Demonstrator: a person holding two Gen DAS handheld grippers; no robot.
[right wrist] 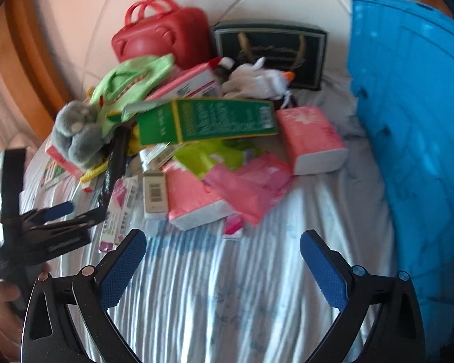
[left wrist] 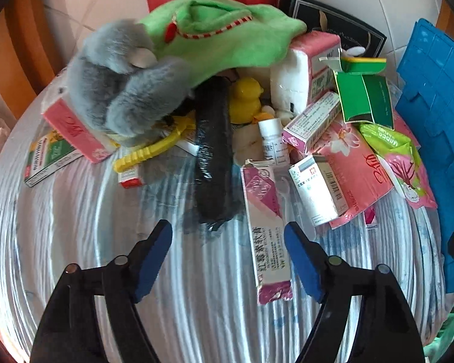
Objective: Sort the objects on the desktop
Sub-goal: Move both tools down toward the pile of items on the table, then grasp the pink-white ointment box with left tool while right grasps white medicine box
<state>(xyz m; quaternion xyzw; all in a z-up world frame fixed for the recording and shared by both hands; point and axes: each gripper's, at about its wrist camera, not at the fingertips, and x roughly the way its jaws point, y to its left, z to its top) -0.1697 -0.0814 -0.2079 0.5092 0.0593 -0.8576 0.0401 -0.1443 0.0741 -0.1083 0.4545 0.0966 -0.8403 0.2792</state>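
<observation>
A heap of objects lies on a striped white cloth (left wrist: 196,272): a grey plush toy (left wrist: 118,90), a green plush (left wrist: 221,36), a yellow duck (left wrist: 246,99), a black tube-like item (left wrist: 213,157), a white pill bottle (left wrist: 272,142), several medicine boxes such as a long pink-and-white one (left wrist: 268,236), a green box (right wrist: 205,121) and pink tissue packs (right wrist: 314,139). My left gripper (left wrist: 228,236) is open and empty, just short of the black item and the long box. My right gripper (right wrist: 224,248) is open and empty over bare cloth in front of the heap.
A blue plastic crate (right wrist: 408,121) stands at the right. A red handbag (right wrist: 163,36) and a dark framed box (right wrist: 272,48) stand behind the heap. The left gripper shows in the right wrist view (right wrist: 57,211). Wooden furniture lies at the left.
</observation>
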